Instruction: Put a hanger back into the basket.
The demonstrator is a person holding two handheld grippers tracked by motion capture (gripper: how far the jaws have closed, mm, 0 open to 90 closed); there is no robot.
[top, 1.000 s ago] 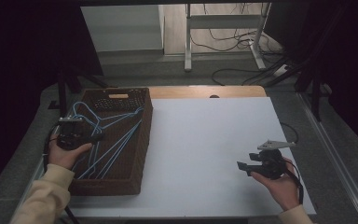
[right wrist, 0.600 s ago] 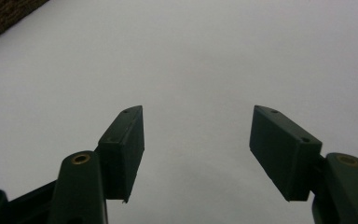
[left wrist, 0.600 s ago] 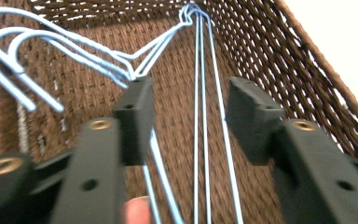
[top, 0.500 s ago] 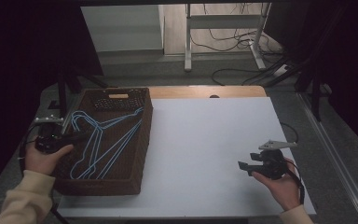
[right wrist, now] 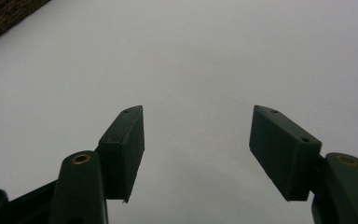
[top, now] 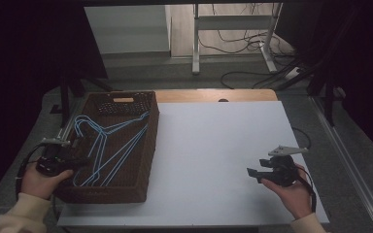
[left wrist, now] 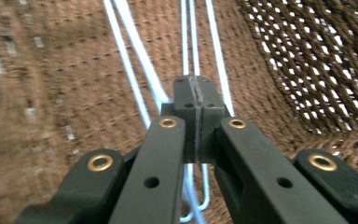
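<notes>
At the near left corner of the surface, the left tool (top: 60, 158) sits at the near left wall of the woven brown basket (top: 148, 145), its jaws pressed flat together. In the left gripper view the tool (left wrist: 196, 100) hovers just above the blue wire hangers (left wrist: 135, 60); whether a wire is pinched between the jaws I cannot tell. The hangers (top: 111, 145) lie flat in the basket, their long wires running from the near end toward the far end, hooks toward the far left. They lie directly ahead of the left tool, so this hand is the nearer one by far.

Near the right near edge, the right tool (top: 267, 171) is held above the bare white surface (top: 213, 141), jaws spread wide and empty, well apart from the basket. It points left, toward the basket.
</notes>
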